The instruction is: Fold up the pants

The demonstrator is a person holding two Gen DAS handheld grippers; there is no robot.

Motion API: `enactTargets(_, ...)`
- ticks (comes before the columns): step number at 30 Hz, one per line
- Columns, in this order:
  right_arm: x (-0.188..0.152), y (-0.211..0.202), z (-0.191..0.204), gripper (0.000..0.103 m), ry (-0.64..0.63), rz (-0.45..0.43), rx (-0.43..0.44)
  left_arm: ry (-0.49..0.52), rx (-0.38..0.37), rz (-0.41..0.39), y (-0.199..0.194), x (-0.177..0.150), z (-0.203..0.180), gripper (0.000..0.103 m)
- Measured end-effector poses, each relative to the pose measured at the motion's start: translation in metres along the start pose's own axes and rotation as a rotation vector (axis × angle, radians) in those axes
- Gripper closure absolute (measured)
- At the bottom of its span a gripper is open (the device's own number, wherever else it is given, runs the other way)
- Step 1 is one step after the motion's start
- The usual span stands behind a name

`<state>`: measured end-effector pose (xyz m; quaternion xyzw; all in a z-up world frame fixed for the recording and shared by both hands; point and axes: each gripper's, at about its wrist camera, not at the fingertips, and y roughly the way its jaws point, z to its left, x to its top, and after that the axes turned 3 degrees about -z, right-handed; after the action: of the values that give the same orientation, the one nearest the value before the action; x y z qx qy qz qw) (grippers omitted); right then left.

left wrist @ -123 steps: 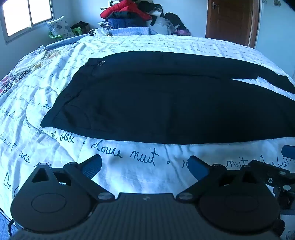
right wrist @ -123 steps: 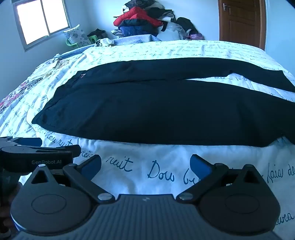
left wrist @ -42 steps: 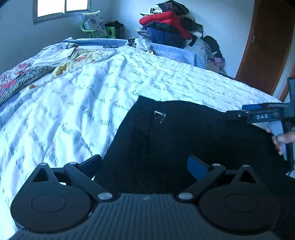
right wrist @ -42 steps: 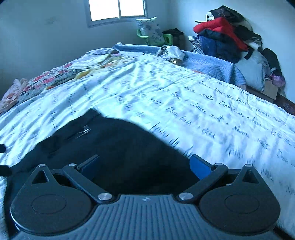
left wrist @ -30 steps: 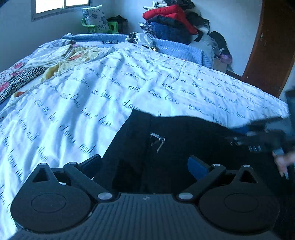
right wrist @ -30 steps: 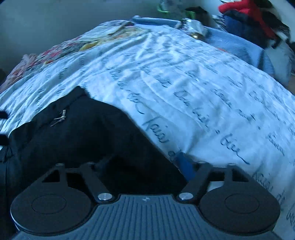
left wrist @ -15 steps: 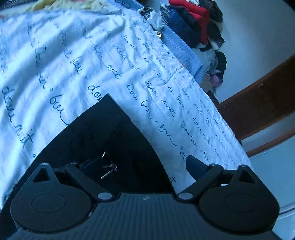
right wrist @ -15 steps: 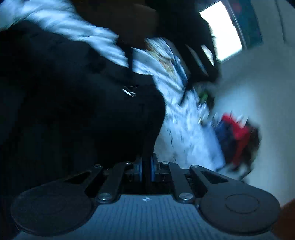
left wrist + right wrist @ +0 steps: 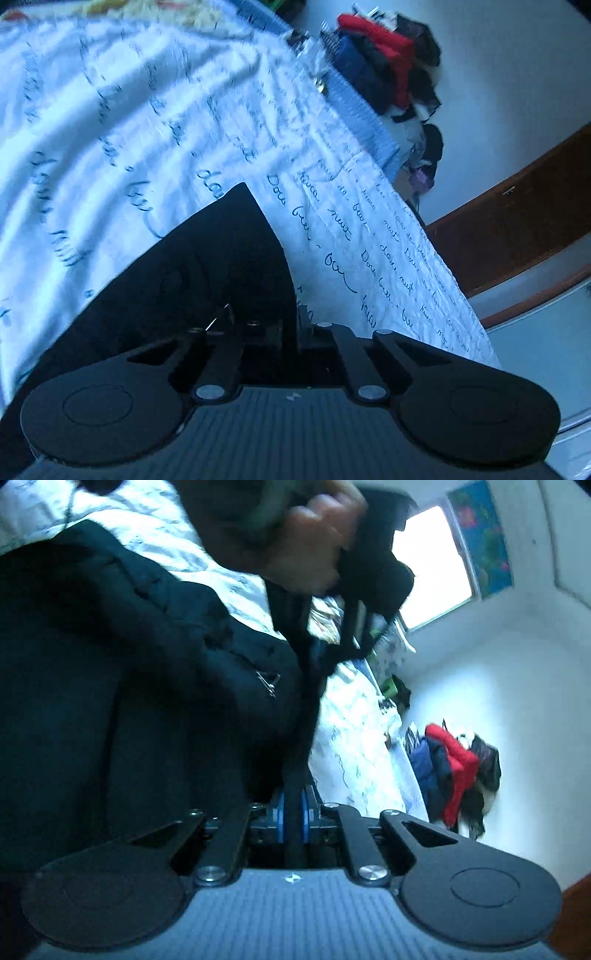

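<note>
The black pants (image 9: 207, 266) lie on the white quilt with blue script (image 9: 110, 122). In the left wrist view my left gripper (image 9: 291, 325) is shut on the pants' waist edge, close to the metal clasp (image 9: 221, 314). In the right wrist view my right gripper (image 9: 292, 812) is shut on a black edge of the pants (image 9: 129, 686), with the fabric pinched between the blue pads (image 9: 305, 814). The clasp (image 9: 267, 681) shows there too. The left hand-held gripper and the hand holding it (image 9: 314, 557) are just ahead, on the same edge.
A pile of red, blue and dark clothes (image 9: 384, 74) sits at the far end of the bed, also in the right wrist view (image 9: 454, 771). A brown wooden door (image 9: 517, 229) stands to the right. A bright window (image 9: 432, 565) is in the wall.
My left gripper has closed on the waist edge by the clasp. My right gripper stays shut on the pants edge; the edge is now lifted and taut between the two grippers.
</note>
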<state>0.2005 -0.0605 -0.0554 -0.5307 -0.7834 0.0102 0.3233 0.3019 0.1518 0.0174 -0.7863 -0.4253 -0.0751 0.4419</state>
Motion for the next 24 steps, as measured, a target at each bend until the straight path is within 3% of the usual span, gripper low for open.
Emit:
enactTargets(2,-0.004,0.004,0.001,0.071,0.0,0.032,-0.036,0.026,-0.017,-0.027,-0.015,-0.01,0.002,0.094)
enactTargets(4,-0.012,0.003,-0.001,0.057,0.018,0.056,-0.074,0.051,-0.025,-0.058,-0.03,-0.019,0.004,0.094)
enactTargets(5,-0.016,0.002,-0.006,0.057,0.038,0.067,-0.082,0.063,-0.027,-0.071,-0.037,-0.024,0.006,0.094)
enactTargets(7,-0.023,0.0,-0.016,0.058,0.085,0.107,-0.086,0.08,-0.026,-0.086,-0.049,-0.033,0.009,0.094)
enactTargets(10,-0.038,-0.009,-0.027,0.079,0.13,0.169,-0.111,0.078,-0.028,-0.087,-0.06,-0.044,0.017,0.094)
enactTargets(13,-0.049,-0.022,-0.027,0.089,0.139,0.214,-0.134,0.086,-0.009,-0.084,-0.061,-0.05,0.022,0.094)
enactTargets(18,-0.044,-0.045,-0.006,0.097,0.097,0.254,-0.129,0.09,0.004,-0.07,-0.067,-0.059,0.031,0.094)
enactTargets(24,-0.028,-0.08,0.01,0.098,0.106,0.238,-0.095,0.134,0.001,-0.075,-0.098,-0.071,0.039,0.094)
